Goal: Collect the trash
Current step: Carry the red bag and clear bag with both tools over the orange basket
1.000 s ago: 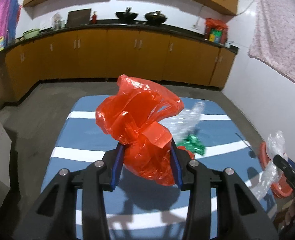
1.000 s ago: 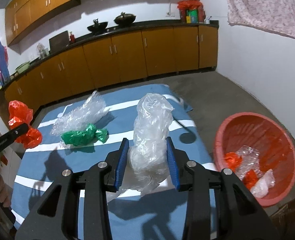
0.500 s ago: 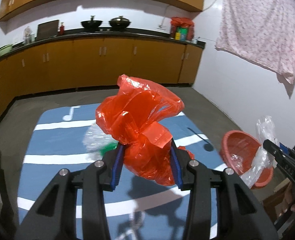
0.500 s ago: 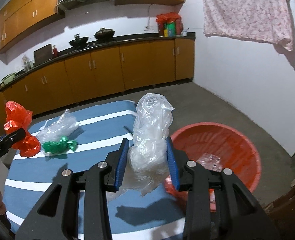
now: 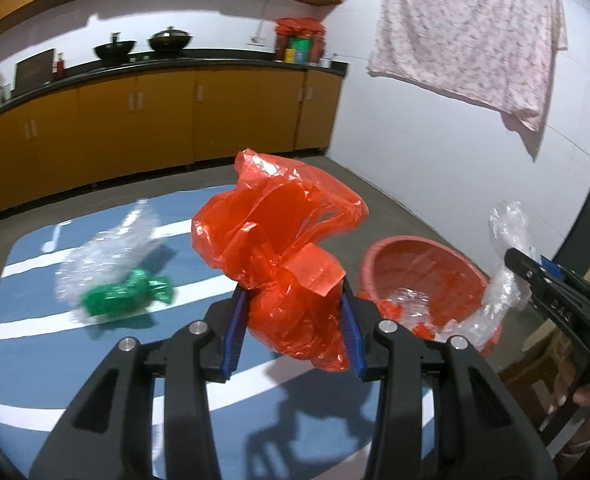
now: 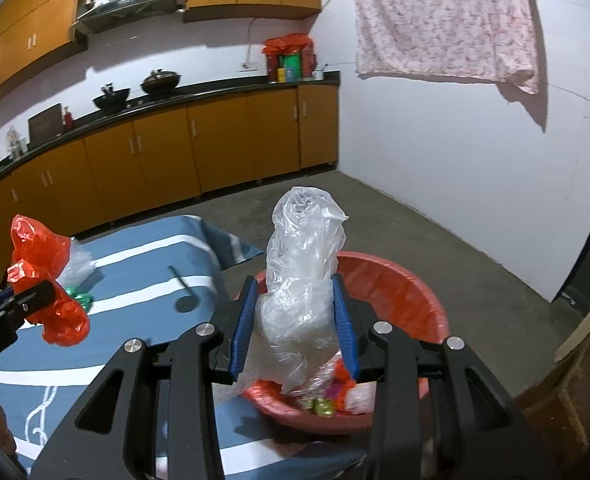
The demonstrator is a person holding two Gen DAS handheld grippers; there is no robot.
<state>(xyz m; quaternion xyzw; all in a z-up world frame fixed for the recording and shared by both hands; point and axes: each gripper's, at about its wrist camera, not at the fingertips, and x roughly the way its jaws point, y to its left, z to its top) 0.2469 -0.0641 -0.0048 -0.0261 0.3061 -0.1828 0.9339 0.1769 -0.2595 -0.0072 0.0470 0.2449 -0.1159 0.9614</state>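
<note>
My left gripper (image 5: 293,330) is shut on a crumpled red plastic bag (image 5: 279,240) and holds it above the blue striped cloth (image 5: 95,344). My right gripper (image 6: 295,326) is shut on a clear plastic bag (image 6: 301,280) and holds it over the red basin (image 6: 399,300), which has several scraps of trash inside. The basin (image 5: 423,276) also shows in the left wrist view, with the right gripper (image 5: 511,268) at its far rim. A green wrapper (image 5: 125,292) and a clear bubble-wrap piece (image 5: 107,252) lie on the cloth.
Orange kitchen cabinets (image 5: 135,120) with a black counter and woks run along the back wall. A patterned pink cloth (image 6: 443,20) hangs on the white wall at right. The grey concrete floor (image 6: 435,240) surrounds the cloth-covered surface.
Both grippers have swung right with their bags. The right gripper now holds the clear bag over the basin; the left gripper has come closer to the basin.
</note>
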